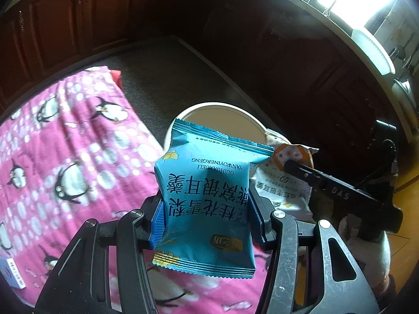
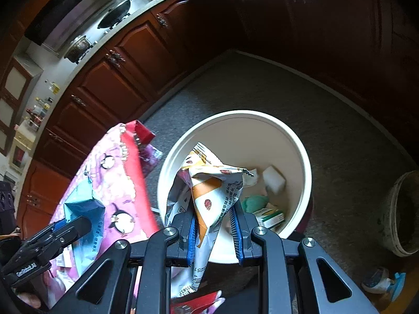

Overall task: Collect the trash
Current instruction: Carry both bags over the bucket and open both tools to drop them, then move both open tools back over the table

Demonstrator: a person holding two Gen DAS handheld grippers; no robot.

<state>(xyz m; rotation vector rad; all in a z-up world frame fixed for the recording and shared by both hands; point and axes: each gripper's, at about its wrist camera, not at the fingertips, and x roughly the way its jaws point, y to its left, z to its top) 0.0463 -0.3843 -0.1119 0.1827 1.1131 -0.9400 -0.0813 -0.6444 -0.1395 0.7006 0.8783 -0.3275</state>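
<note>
My left gripper (image 1: 207, 209) is shut on a blue snack packet (image 1: 207, 198) and holds it above the edge of the pink penguin cloth (image 1: 65, 157), near the white bin (image 1: 222, 112). My right gripper (image 2: 214, 225) is shut on a crumpled white and orange wrapper (image 2: 209, 188) and holds it over the near rim of the white bin (image 2: 296, 141). The bin holds a white block, a green wad and a small green box. The left gripper (image 2: 78, 222) with the blue packet (image 2: 83, 209) shows at the left of the right wrist view. The right gripper (image 1: 290, 164) with its wrapper (image 1: 285, 183) shows at the right of the left wrist view.
Dark wooden cabinets (image 2: 110, 83) run along the back, above a grey floor mat (image 2: 327, 120). A grey pot (image 2: 403, 209) stands on the floor at the right. A small blue and white box (image 1: 13, 274) lies on the cloth at the left.
</note>
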